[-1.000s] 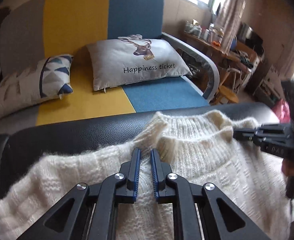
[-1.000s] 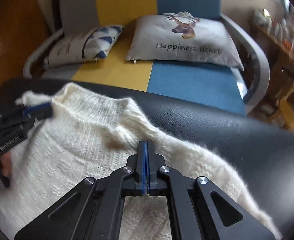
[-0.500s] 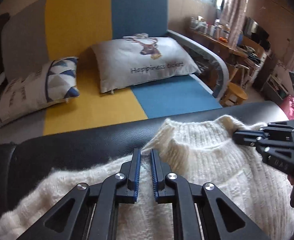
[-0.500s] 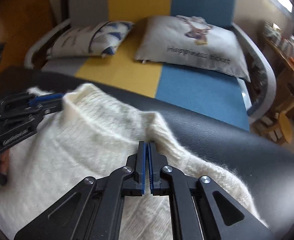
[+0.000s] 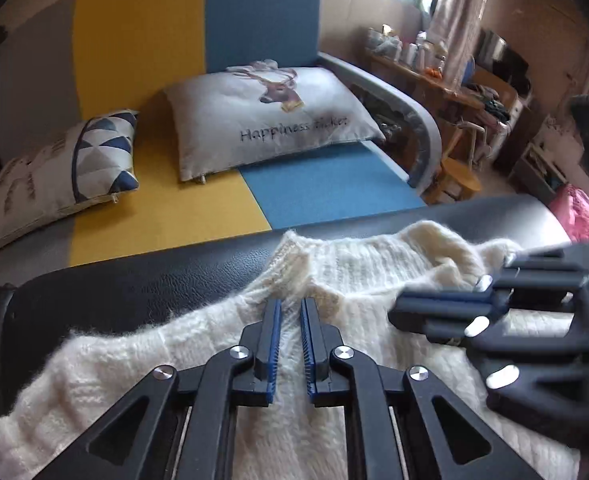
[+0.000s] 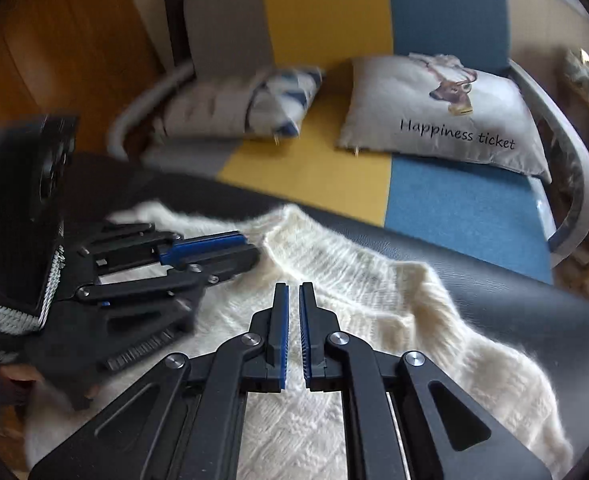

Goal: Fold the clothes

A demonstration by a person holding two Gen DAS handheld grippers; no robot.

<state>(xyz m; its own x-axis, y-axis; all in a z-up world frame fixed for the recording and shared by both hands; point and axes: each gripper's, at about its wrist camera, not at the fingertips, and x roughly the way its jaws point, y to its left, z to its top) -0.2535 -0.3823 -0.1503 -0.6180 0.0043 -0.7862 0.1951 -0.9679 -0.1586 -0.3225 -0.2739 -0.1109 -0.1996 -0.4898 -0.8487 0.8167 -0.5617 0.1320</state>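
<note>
A cream knitted sweater (image 5: 374, 264) lies collar-away on a black padded surface (image 5: 134, 280). My left gripper (image 5: 290, 308) sits at the left shoulder, just below the collar's left end. Knit fills the narrow gap between its blue pads, and it is shut on that fabric. My right gripper (image 6: 293, 294) is shut, its pads almost touching, over the sweater (image 6: 354, 280) below the collar. I see no fold caught in it. From the left wrist view, the right gripper (image 5: 398, 314) reaches in from the right, close by. In the right wrist view the left gripper (image 6: 250, 254) lies at the left.
Behind the black surface (image 6: 514, 300) stands a sofa (image 5: 334, 184) in yellow, blue and grey. It carries a deer pillow (image 5: 270, 120) and a triangle-patterned pillow (image 5: 62, 168). A round wooden stool (image 5: 458, 176) and cluttered shelves stand far right. The sweater's right sleeve trails toward the near right.
My right gripper has moved left across the sweater, from the collar's right end to near the left gripper, rolling a little. The left gripper has kept its hold and barely shifted.
</note>
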